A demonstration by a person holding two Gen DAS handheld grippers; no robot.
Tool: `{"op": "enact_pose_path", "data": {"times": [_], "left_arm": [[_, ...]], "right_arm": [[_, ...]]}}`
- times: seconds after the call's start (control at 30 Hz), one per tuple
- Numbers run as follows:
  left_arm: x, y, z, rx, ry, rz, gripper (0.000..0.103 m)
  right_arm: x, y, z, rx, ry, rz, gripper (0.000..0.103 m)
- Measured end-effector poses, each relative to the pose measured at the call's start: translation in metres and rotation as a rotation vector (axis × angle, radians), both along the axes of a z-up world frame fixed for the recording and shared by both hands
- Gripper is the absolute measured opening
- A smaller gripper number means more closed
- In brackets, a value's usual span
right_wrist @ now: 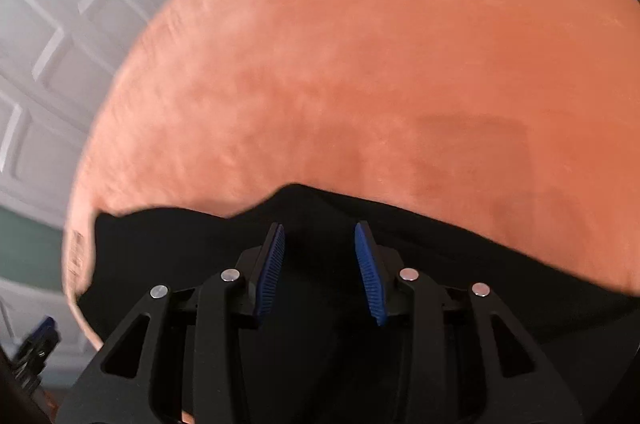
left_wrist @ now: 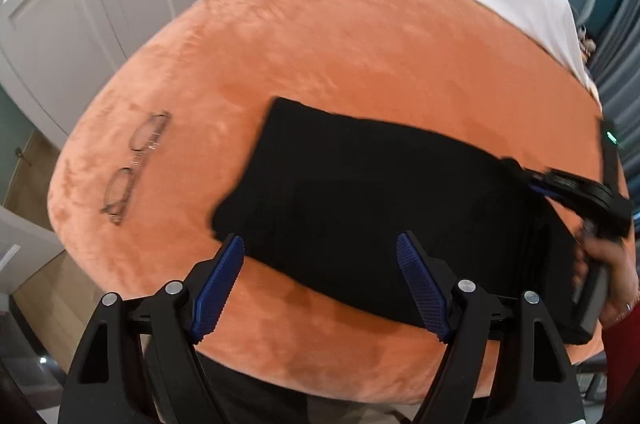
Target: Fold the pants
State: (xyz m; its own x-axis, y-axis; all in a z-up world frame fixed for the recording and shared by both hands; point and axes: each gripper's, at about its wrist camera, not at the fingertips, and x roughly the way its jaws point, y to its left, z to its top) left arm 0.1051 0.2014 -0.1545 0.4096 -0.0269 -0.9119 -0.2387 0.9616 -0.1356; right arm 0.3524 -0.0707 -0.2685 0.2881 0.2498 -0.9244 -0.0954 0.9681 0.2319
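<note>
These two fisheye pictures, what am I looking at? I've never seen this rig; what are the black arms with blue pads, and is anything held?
Each picture comes from a camera on a hand-held tool, looking along its two fingers. The left view shows the left tool wide open above folded black pants on an orange blanket, with eyeglasses nearby and the person's hand holding the right tool. The right view shows the right tool over the pants, pads apart, gripping nothing visible.
</note>
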Motion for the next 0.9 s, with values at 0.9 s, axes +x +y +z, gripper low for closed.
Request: {"op": "enact_pose_path", "data": {"times": [0.9], "left_arm": [[0.004, 0.002, -0.041, 0.035, 0.122, 0.049, 0.076]], "right_arm": [[-0.12, -0.025, 0.083, -0.024, -0.301, 0.001, 0.024]]}}
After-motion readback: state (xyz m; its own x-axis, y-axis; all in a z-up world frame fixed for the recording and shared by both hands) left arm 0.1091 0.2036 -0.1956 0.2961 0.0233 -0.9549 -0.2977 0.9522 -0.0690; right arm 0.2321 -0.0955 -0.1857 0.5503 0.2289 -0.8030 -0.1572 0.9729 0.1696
